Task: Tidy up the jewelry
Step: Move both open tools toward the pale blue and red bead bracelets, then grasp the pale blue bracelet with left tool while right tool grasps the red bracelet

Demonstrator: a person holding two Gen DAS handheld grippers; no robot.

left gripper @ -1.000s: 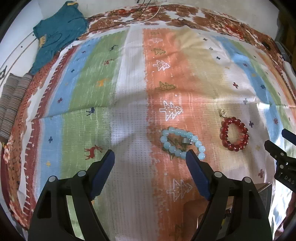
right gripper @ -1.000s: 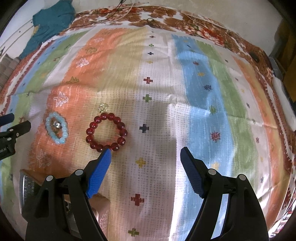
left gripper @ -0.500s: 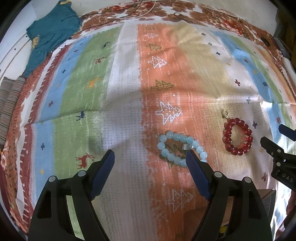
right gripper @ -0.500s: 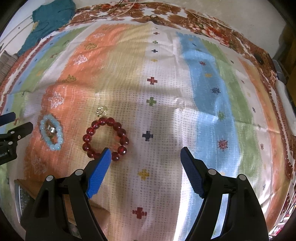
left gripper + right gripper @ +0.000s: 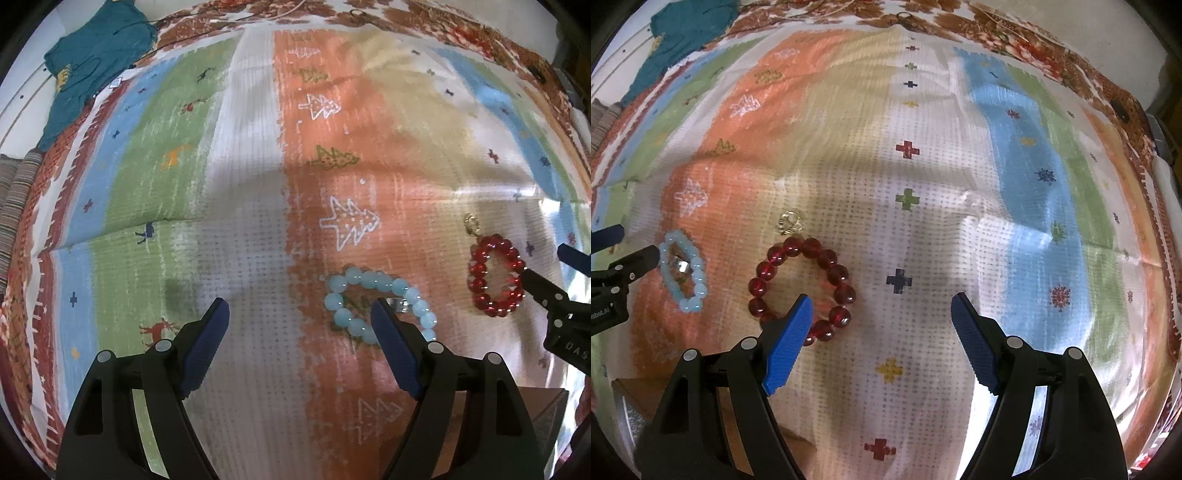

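Left wrist: left gripper (image 5: 300, 319) wide, blue bracelet (image 5: 376, 302) behind right finger; right gripper (image 5: 881, 314) wide, red bracelet (image 5: 801, 288) behind left finger

Light: warm and uneven, brightest across the far half of the striped cloth (image 5: 1015, 155).
Shadows: a broad soft shadow lay over the near cloth in both views, its edge crossing the tree-patterned orange stripe (image 5: 332, 158).
Glare: a shiny streak ran near the right edge of the left wrist view; highlights glinted on the red bead bracelet (image 5: 495, 280).
Distortion: strong fisheye bending, with black corners.
Focus: slight softness overall; the teal garment (image 5: 92, 62) blurred at the rim.
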